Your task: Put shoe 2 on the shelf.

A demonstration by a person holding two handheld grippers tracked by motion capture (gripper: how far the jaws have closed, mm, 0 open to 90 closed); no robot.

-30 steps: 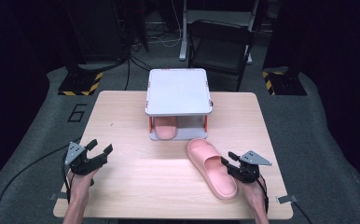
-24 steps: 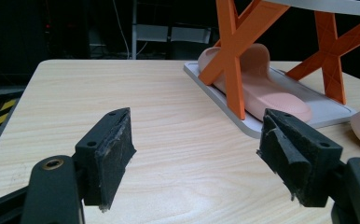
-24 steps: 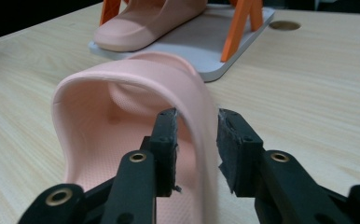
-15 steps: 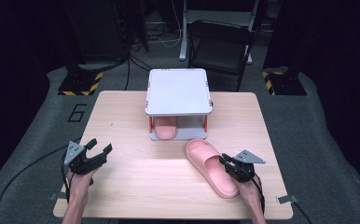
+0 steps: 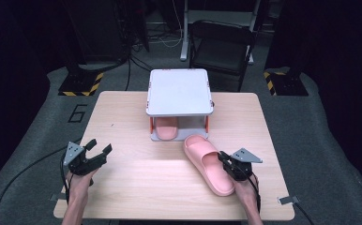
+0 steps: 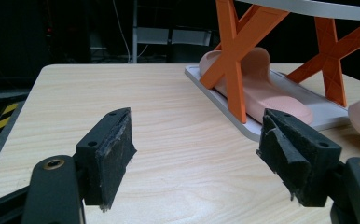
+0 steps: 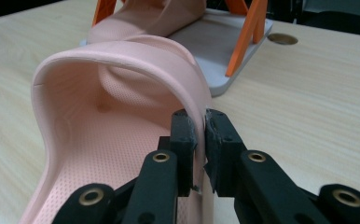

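- Your right gripper (image 5: 226,161) sits at the table's right front, against the outer side of the loose pink slipper (image 5: 207,161); in the right gripper view its jaws are pinched on the edge of that slipper's strap (image 7: 136,60), one pad inside the strap and one outside.
- The loose slipper lies flat on the wooden table (image 5: 123,117), toe toward the rack, heel toward you, angled off to your right; its toe end is just beside the rack's front right corner.
- Your left gripper (image 5: 97,152) is over the table's left front, well apart from the slipper and the rack; its jaws stand wide apart with nothing between them; the left gripper view shows bare tabletop between the two worn pads (image 6: 113,154).
- The small rack (image 5: 179,91) stands at the table's middle rear; grey top, grey base plate, orange cross-braced legs (image 6: 236,51).
- A second pink slipper (image 5: 166,129) lies on the rack's base plate, under the top shelf.
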